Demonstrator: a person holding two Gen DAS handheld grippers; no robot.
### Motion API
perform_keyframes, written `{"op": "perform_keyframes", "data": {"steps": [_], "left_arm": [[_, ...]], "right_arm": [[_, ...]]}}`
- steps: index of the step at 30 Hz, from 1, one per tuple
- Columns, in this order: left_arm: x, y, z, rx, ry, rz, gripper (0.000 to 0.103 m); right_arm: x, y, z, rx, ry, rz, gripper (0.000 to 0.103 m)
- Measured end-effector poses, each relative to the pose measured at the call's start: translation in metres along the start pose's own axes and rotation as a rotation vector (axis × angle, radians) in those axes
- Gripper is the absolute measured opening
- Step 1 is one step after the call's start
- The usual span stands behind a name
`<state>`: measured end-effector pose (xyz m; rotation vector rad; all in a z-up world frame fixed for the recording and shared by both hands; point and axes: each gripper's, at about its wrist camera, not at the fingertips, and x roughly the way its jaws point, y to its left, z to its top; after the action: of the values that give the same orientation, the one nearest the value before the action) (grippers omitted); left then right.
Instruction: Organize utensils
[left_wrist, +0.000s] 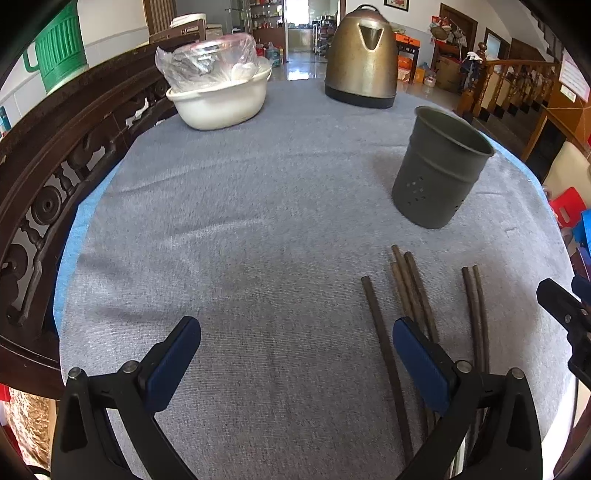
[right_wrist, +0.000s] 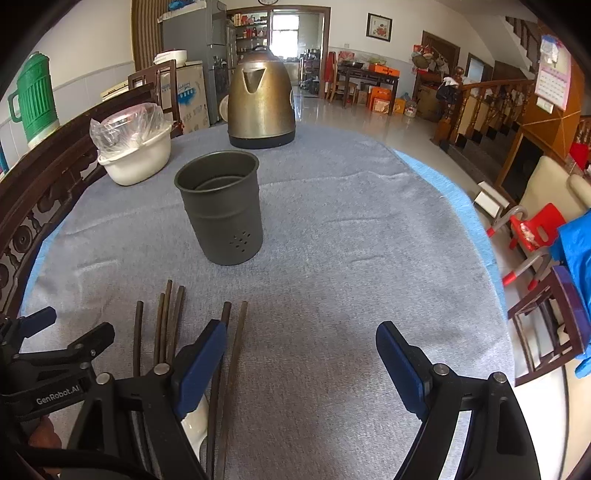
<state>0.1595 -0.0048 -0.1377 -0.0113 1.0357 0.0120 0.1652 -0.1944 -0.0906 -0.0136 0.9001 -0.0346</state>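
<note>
While both tongs stand released with nothing between their blue pads, the left tongs (left_wrist: 295, 332) and right tongs (right_wrist: 301, 336) hang over the grey-clothed worktop (left_wrist: 258, 221). Six slim, dark-brown chopsticks (right_wrist: 162, 325) lie roughly parallel between the two tongs, some passing under their inner pads. Beyond the sticks stands a matte grey holder (right_wrist: 221, 210), upright, perforated near its base. "GenRobot.AI" marks the left tongs' body.

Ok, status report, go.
Left gripper and right gripper open, empty. Chopsticks lying loose on cloth. Holder upright, empty. Nothing in the way.
</note>
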Motion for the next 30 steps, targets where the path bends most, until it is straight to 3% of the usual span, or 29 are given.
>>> {"op": "perform_keyframes", "data": {"steps": [4, 9, 14, 21, 26, 30], "left_arm": [[0.008, 0.008, 0.003, -0.035, 0.042, -0.045, 0.098], [0.018, 0.009, 0.009, -0.05, 0.089, -0.116, 0.082], [0.032, 0.009, 0.014, -0.062, 0.135, -0.167, 0.066], [0.044, 0.004, 0.022, -0.055, 0.163, -0.209, 0.06], [0.05, -0.005, 0.029, -0.015, 0.162, -0.19, 0.053], [0.054, -0.013, 0.034, 0.012, 0.147, -0.174, 0.038]], "right_arm": [[0.016, -0.011, 0.001, 0.067, 0.06, 0.134, 0.085], [0.049, -0.027, -0.004, 0.197, 0.169, 0.338, 0.057], [0.069, -0.029, -0.005, 0.229, 0.221, 0.37, 0.039], [0.086, -0.019, 0.004, 0.22, 0.26, 0.392, 0.039], [0.094, -0.009, 0.013, 0.197, 0.266, 0.36, 0.031], [0.096, 0.004, 0.017, 0.13, 0.281, 0.323, 0.018]]}}
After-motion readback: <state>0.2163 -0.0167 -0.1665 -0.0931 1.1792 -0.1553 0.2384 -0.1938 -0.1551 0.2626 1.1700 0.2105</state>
